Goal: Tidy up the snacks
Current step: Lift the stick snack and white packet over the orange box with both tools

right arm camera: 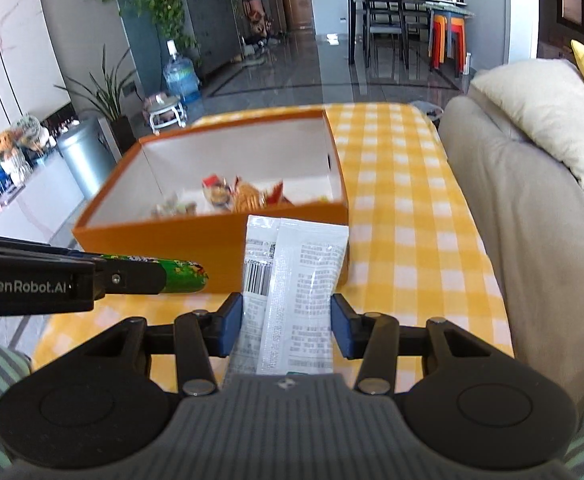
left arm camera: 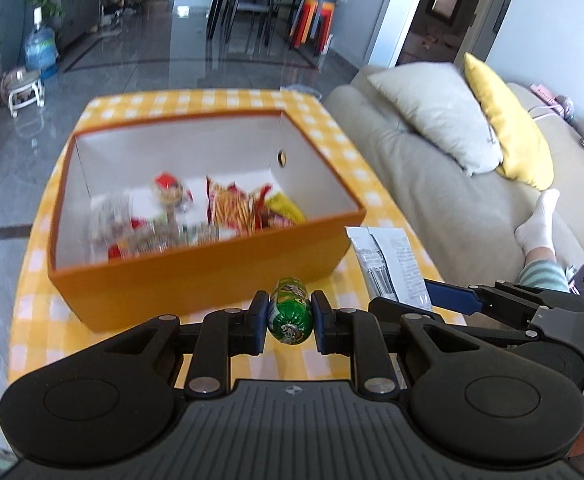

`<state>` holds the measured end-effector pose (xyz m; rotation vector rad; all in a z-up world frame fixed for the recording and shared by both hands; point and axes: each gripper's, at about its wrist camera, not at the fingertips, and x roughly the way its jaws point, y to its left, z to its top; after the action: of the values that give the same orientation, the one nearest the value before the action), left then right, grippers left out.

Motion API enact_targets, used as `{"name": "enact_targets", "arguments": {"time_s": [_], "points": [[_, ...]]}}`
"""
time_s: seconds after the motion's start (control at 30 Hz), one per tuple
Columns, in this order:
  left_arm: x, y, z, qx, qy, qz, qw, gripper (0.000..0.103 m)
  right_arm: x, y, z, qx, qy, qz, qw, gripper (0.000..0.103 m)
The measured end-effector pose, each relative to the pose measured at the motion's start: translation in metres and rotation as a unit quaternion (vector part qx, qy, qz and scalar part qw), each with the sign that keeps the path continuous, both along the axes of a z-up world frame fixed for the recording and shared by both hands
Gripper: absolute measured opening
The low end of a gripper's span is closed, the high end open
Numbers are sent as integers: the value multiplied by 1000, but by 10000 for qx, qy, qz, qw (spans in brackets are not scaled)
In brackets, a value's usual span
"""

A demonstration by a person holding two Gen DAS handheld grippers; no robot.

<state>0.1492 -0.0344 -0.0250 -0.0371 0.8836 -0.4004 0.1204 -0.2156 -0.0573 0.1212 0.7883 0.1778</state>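
An orange box [left arm camera: 196, 276] with white inner walls stands on the yellow checked table [left arm camera: 355, 168] and holds several snack packs [left arm camera: 232, 206]. My left gripper [left arm camera: 290, 316] is shut on a green snack tube [left arm camera: 290, 310], held just in front of the box's near wall. My right gripper [right arm camera: 288, 324] is shut on a white snack packet [right arm camera: 295, 280], held before the box's near right corner [right arm camera: 343, 216]. The packet also shows in the left wrist view [left arm camera: 391, 264], and the green tube in the right wrist view [right arm camera: 184, 276].
A beige sofa [left arm camera: 431, 184] with a grey cushion [left arm camera: 435, 116] and a yellow cushion [left arm camera: 507, 128] runs along the table's right side. A person's socked foot [left arm camera: 537, 220] rests on it. Dining chairs [left arm camera: 252, 4] stand far behind.
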Motion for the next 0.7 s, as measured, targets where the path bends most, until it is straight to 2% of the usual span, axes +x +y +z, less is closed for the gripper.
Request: {"name": "enact_targets", "arguments": {"time_s": [0.37,0.7], "points": [[40,11,35,190,-483,172,9985,24,39,10,41,-24,-412,252,9988,45],[92,13,38,637,-541,294,9961,24,102,31,58,-357,-638,547,9958,45]]}}
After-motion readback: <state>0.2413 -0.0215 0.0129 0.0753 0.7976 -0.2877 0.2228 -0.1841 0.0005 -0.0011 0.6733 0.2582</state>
